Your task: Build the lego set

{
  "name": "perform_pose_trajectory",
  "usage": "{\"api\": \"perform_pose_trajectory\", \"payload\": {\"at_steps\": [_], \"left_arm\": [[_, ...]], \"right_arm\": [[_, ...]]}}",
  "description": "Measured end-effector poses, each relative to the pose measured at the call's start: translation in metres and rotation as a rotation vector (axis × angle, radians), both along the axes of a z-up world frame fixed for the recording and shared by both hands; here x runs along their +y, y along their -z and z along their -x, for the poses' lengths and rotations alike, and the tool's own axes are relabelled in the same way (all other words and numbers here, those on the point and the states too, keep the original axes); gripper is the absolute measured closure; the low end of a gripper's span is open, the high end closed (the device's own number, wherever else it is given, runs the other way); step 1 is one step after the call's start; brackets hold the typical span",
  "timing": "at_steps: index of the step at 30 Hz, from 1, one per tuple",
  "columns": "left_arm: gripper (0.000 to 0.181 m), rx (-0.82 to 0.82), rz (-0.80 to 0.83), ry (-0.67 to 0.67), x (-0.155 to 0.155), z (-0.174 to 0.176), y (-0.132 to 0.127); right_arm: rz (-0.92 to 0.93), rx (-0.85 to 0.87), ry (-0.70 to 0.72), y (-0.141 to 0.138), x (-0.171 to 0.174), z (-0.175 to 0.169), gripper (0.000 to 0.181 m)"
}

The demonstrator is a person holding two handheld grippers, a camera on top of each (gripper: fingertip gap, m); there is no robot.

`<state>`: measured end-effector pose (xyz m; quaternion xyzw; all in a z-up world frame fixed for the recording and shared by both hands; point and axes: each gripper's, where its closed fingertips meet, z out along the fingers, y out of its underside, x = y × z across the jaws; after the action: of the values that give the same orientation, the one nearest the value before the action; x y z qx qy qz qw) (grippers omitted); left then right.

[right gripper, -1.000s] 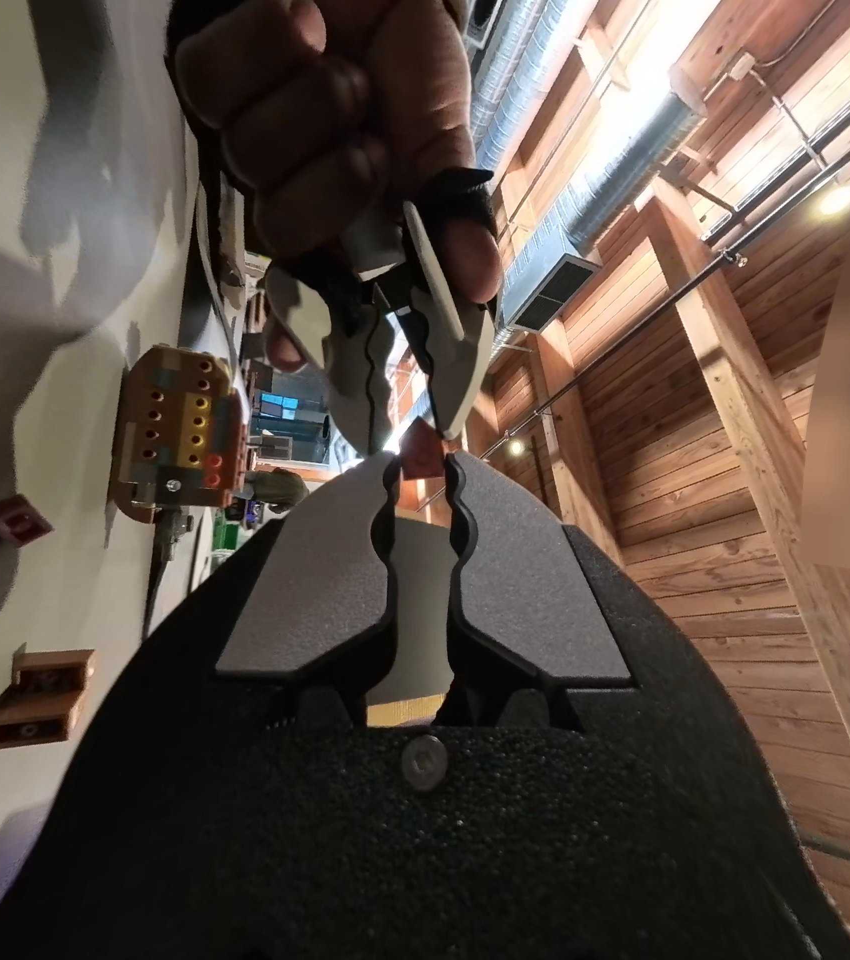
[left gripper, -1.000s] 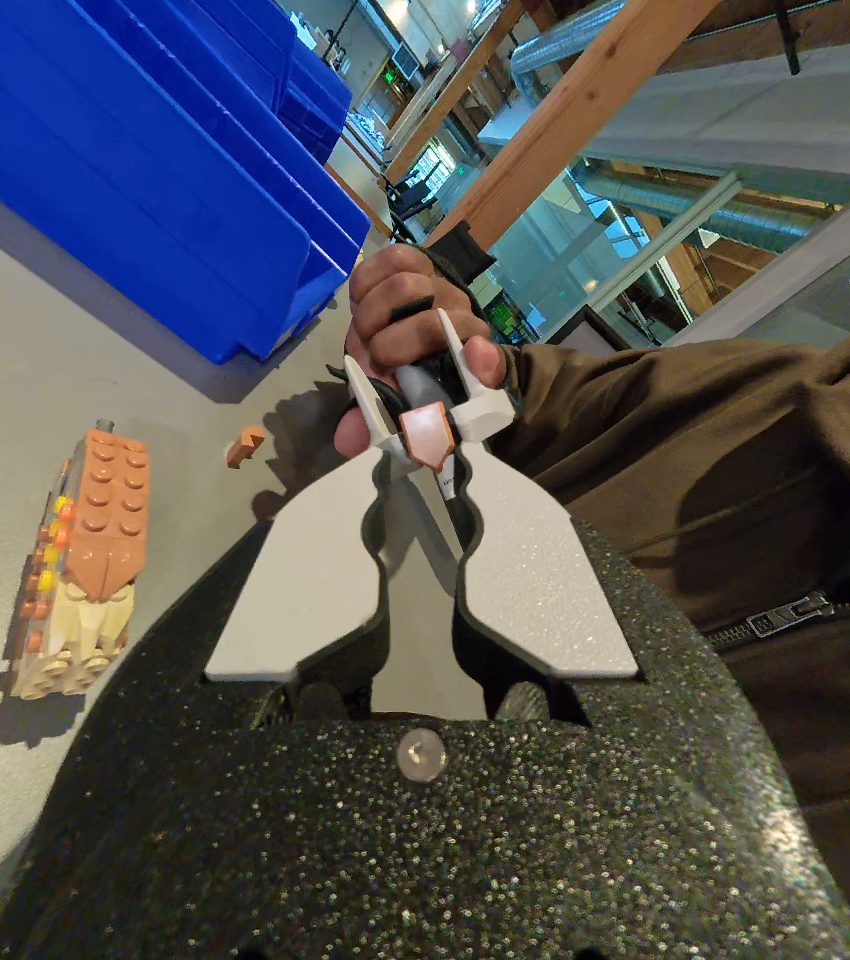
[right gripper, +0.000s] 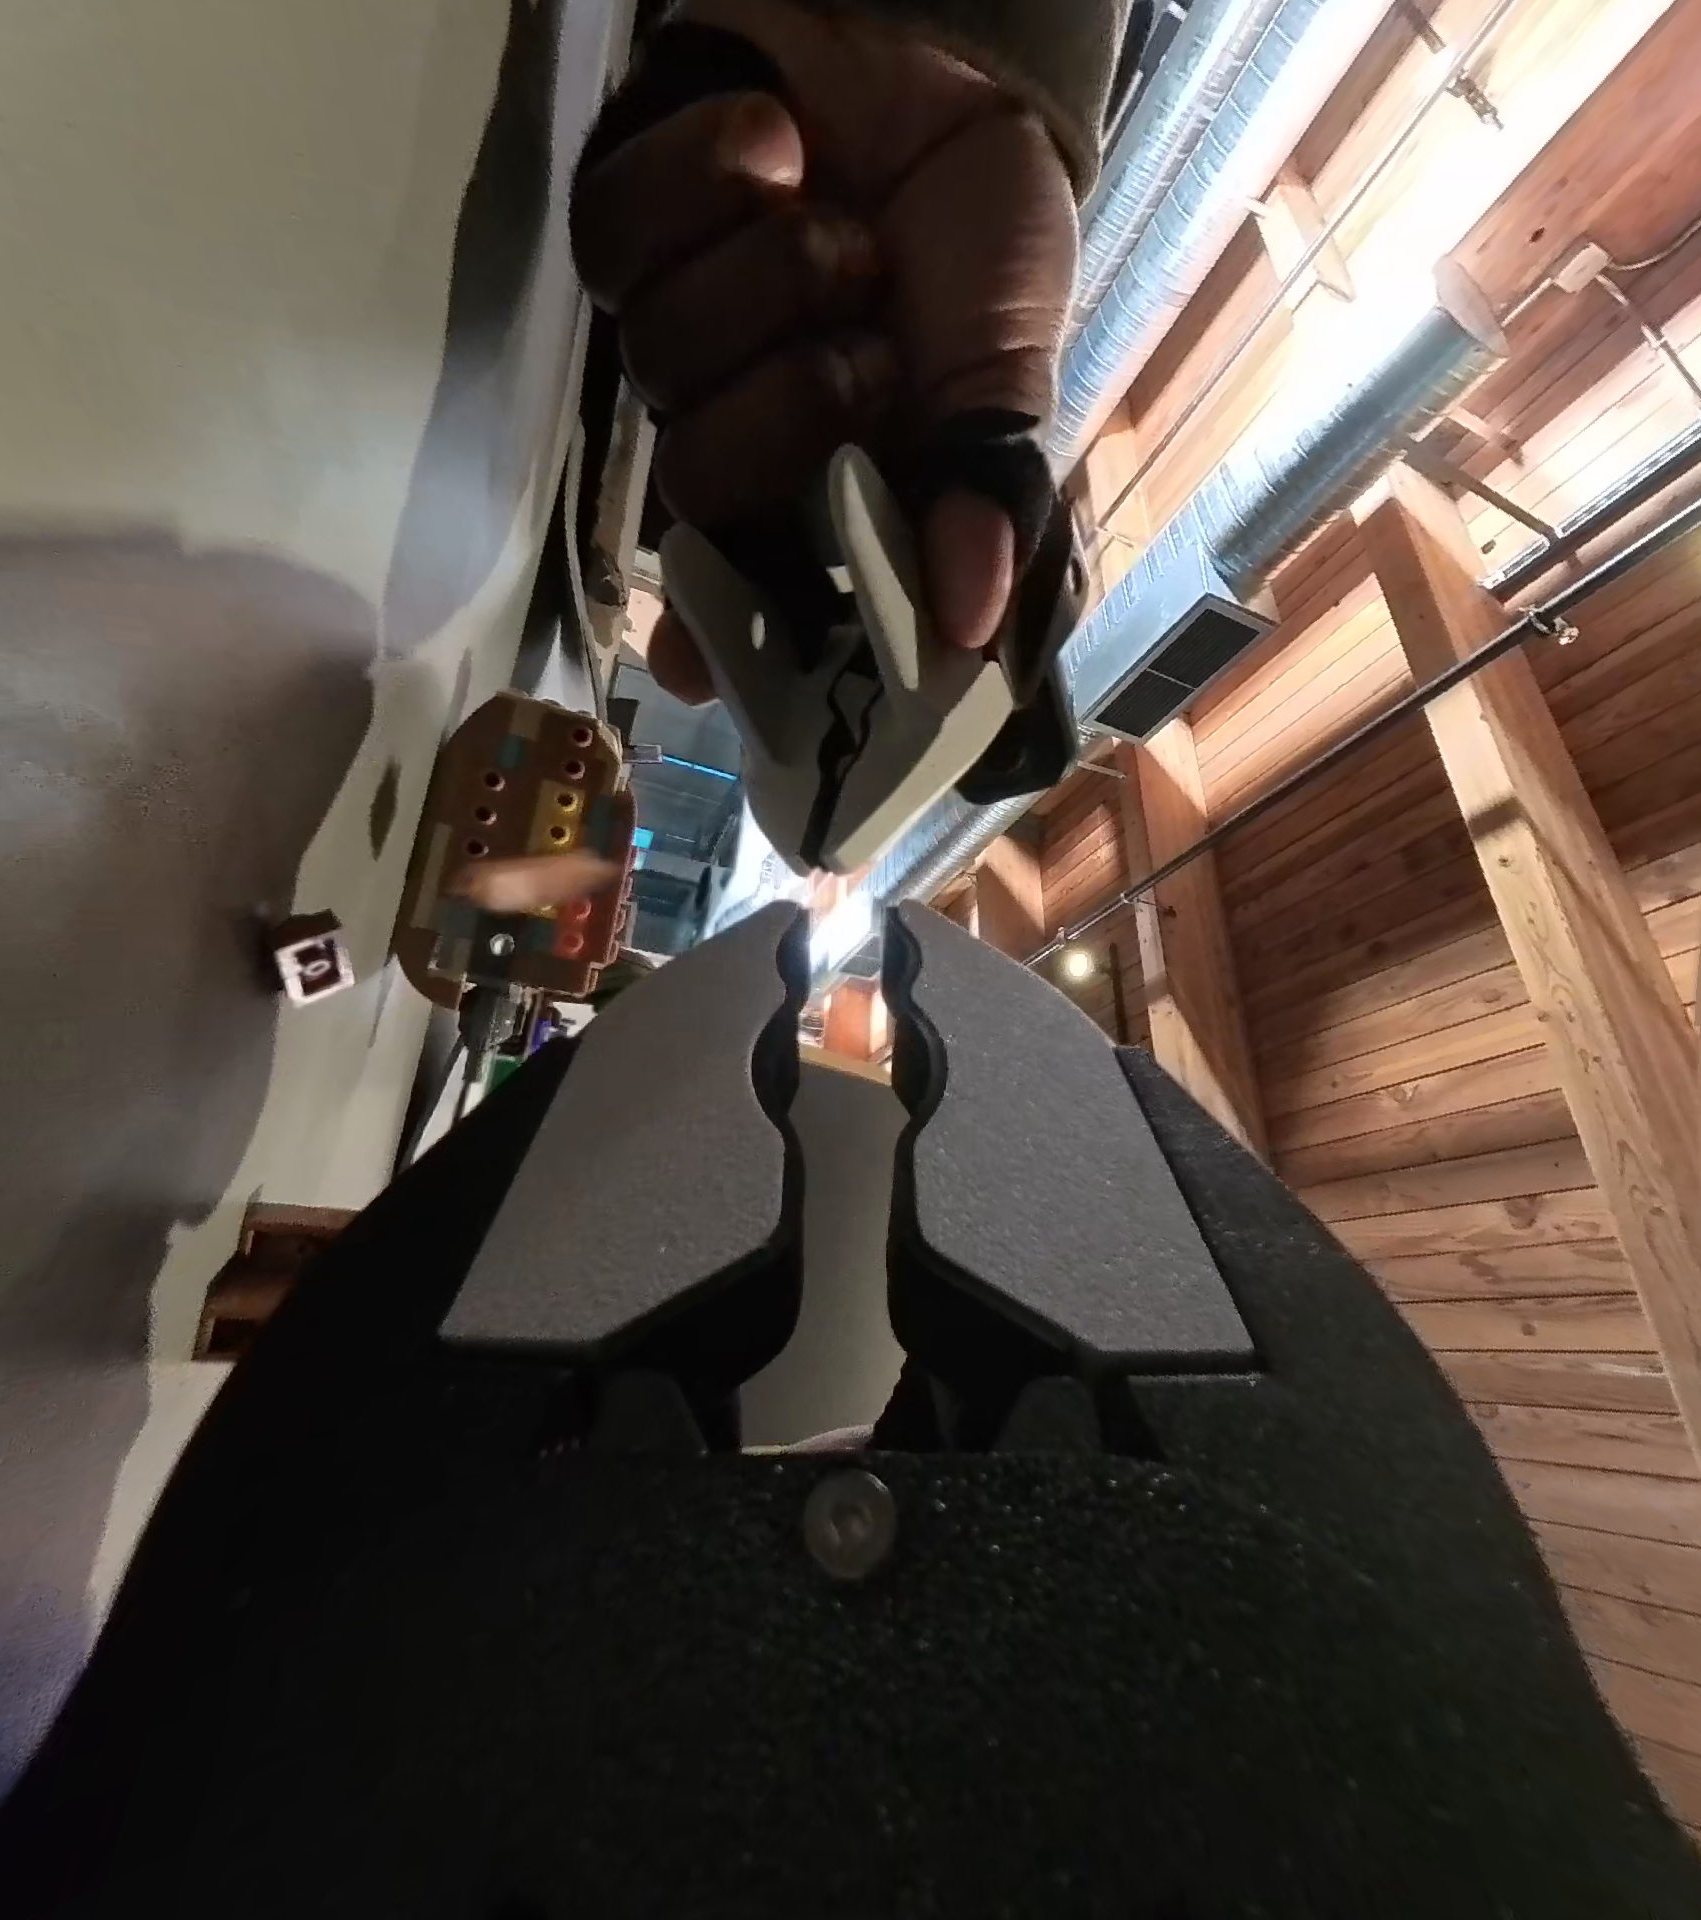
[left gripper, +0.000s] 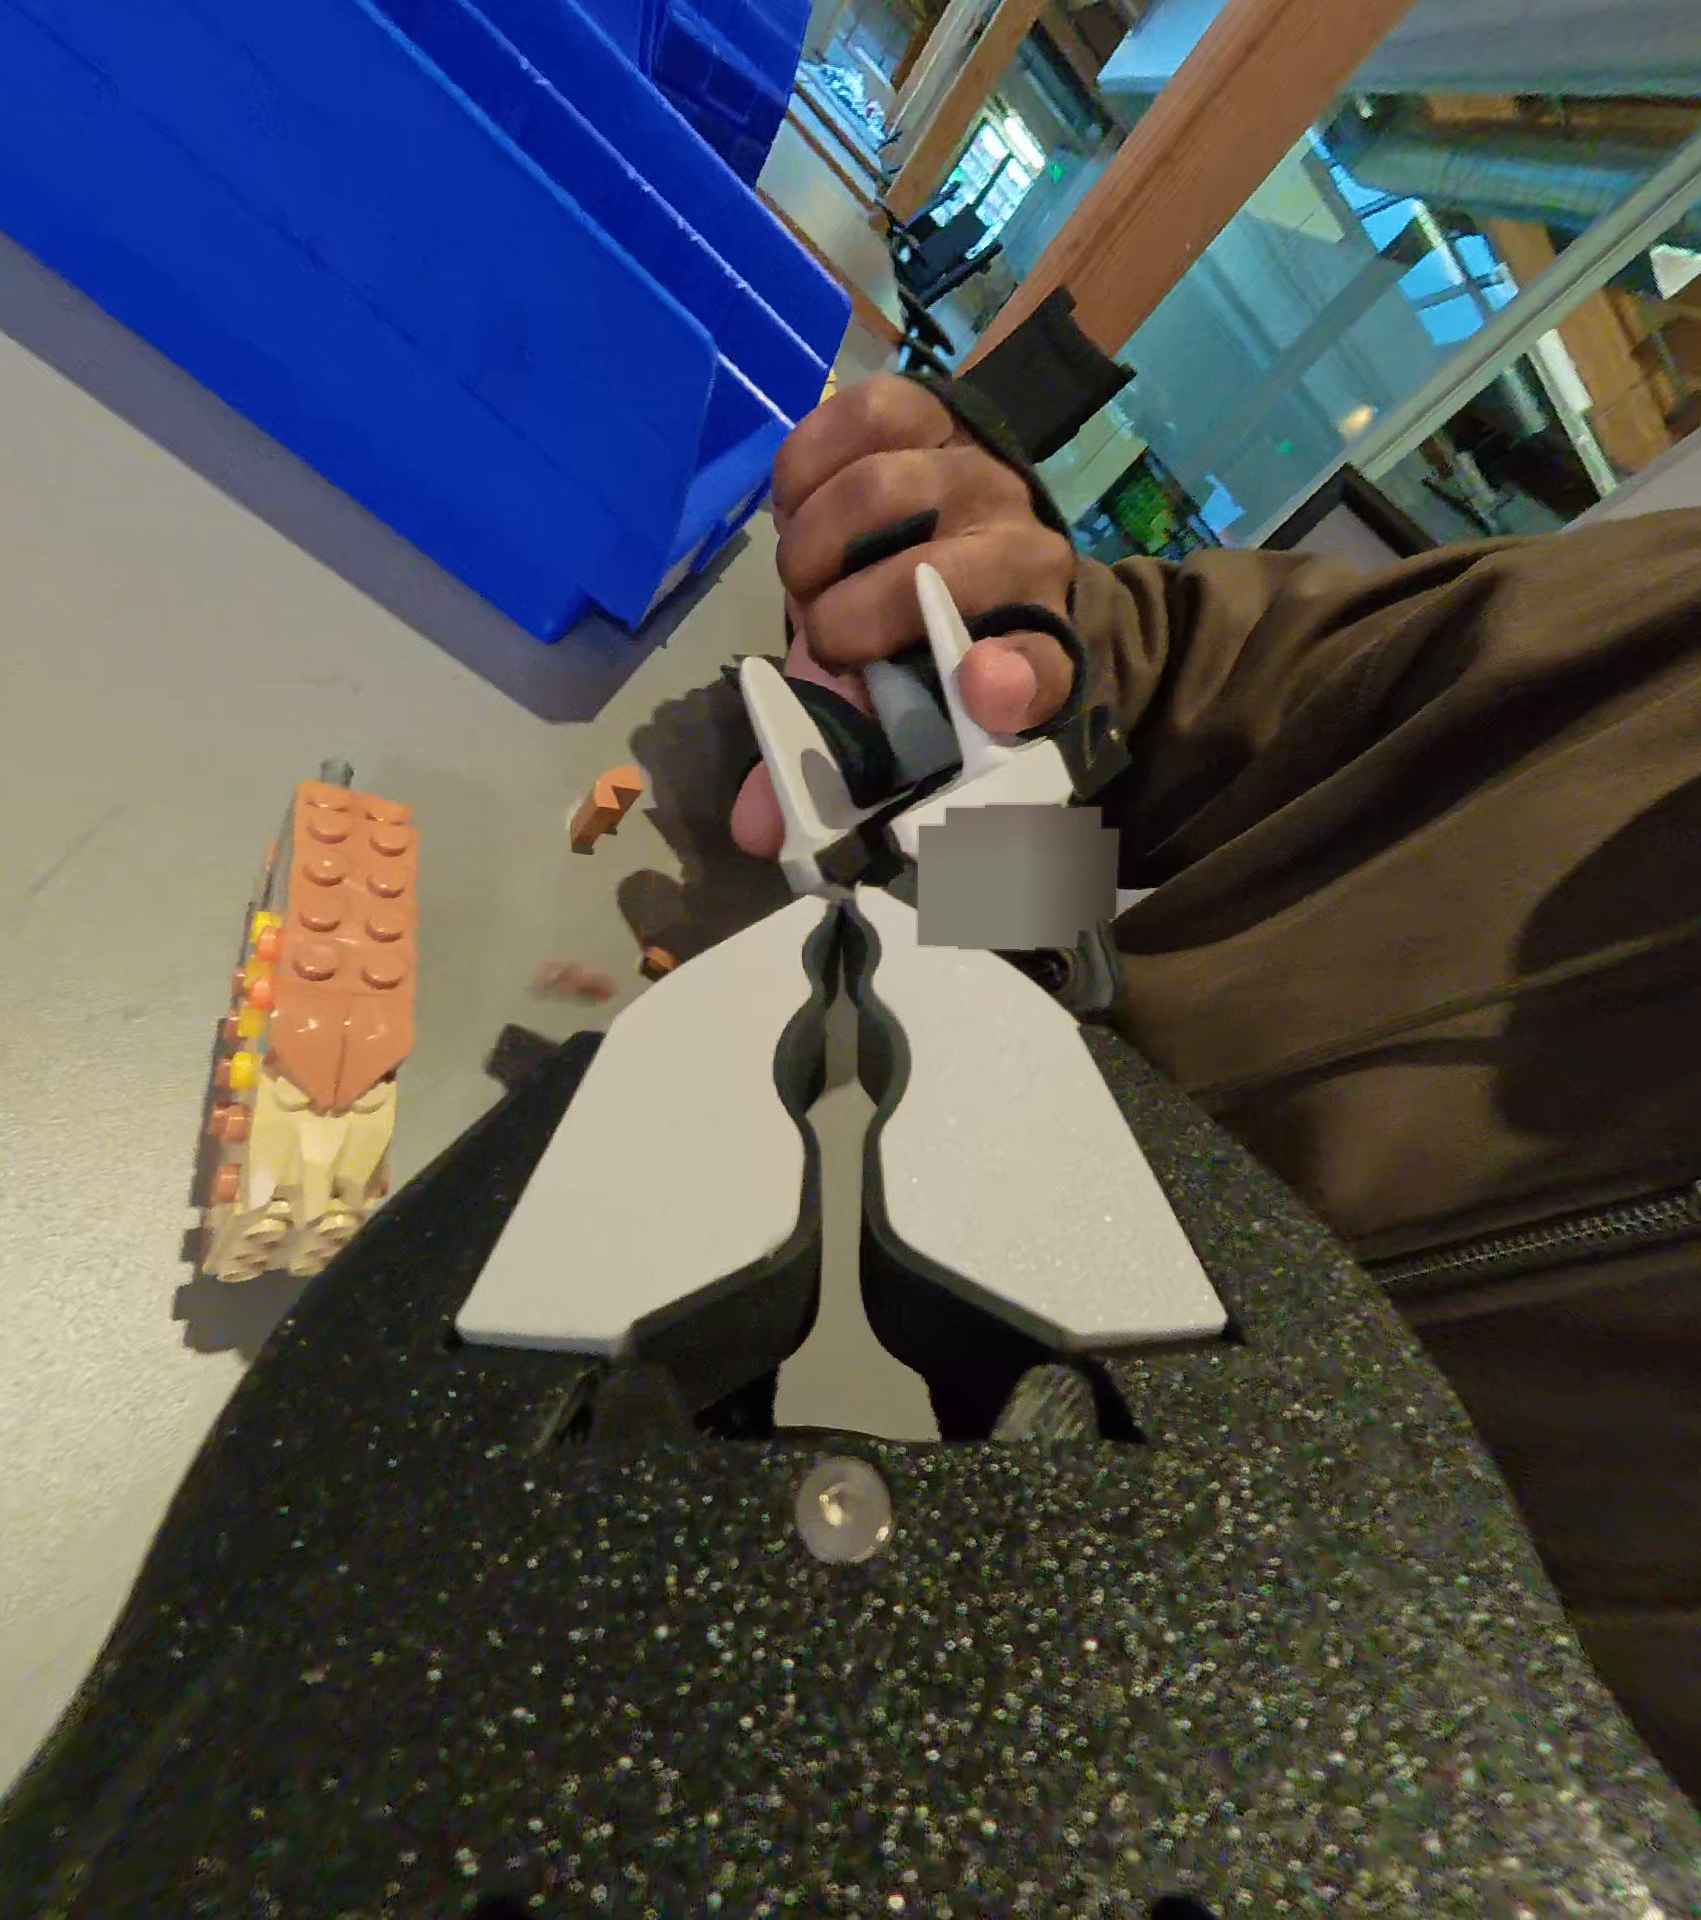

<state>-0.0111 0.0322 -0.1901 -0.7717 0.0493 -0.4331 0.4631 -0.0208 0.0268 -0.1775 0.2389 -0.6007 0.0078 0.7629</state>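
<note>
Knuckles of the right hand [left gripper: 919,540] curl in a fist round the handle of the right claw [right gripper: 841,920], which the left wrist view meets tip to tip, a brown sleeve [left gripper: 1448,831] running off behind it. The left hand [right gripper: 846,281] is clenched the same way above the left claw [left gripper: 841,920], seen from below in the right wrist view against wooden ceiling beams. Both claws are held up off the grey worktop [left gripper: 46,727], their tips close together but apart. The left claw is pressed closed with nothing between its fingers; the right claw stands at a narrow gap, also empty. A second ago an orange-brown piece sat pinched between the two claws' tips; it is no longer there, and a blurred reddish streak [left gripper: 571,977] now shows low beside the left claw, over the worktop, too smeared to identify for certain. The same pale smear [right gripper: 529,878] crosses the lego build [right gripper: 524,831] in the right wrist view. The lego build [left gripper: 337,997] lies on the worktop left of the claws, orange studded plates over tan bricks, in the same place as before. A small orange brick [left gripper: 607,805] rests near it, just below the blue bins [left gripper: 358,260], and a dark little brick [right gripper: 311,956] lies beside the build.
</note>
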Motion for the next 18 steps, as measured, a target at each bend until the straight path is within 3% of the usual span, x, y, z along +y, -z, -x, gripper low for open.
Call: {"api": "perform_pose_trajectory", "payload": {"at_steps": [5, 9, 14, 18], "left_arm": [[0.181, 0.122, 0.041, -0.005, -0.003, 0.005, 0.013], [0.181, 0.34, 0.073, -0.023, -0.008, 0.015, 0.027], [0.165, 0.567, 0.117, -0.049, -0.008, 0.023, 0.043], [0.163, 0.645, 0.176, -0.104, -0.001, 0.022, 0.052]], "right_arm": [[0.019, -0.05, 0.017, 0.004, 0.005, -0.001, 0.169], [0.066, -0.108, 0.048, 0.007, 0.014, -0.003, 0.169], [0.154, -0.226, 0.098, 0.016, 0.025, -0.007, 0.169], [0.183, -0.267, 0.134, 0.021, 0.034, -0.011, 0.171]]}}
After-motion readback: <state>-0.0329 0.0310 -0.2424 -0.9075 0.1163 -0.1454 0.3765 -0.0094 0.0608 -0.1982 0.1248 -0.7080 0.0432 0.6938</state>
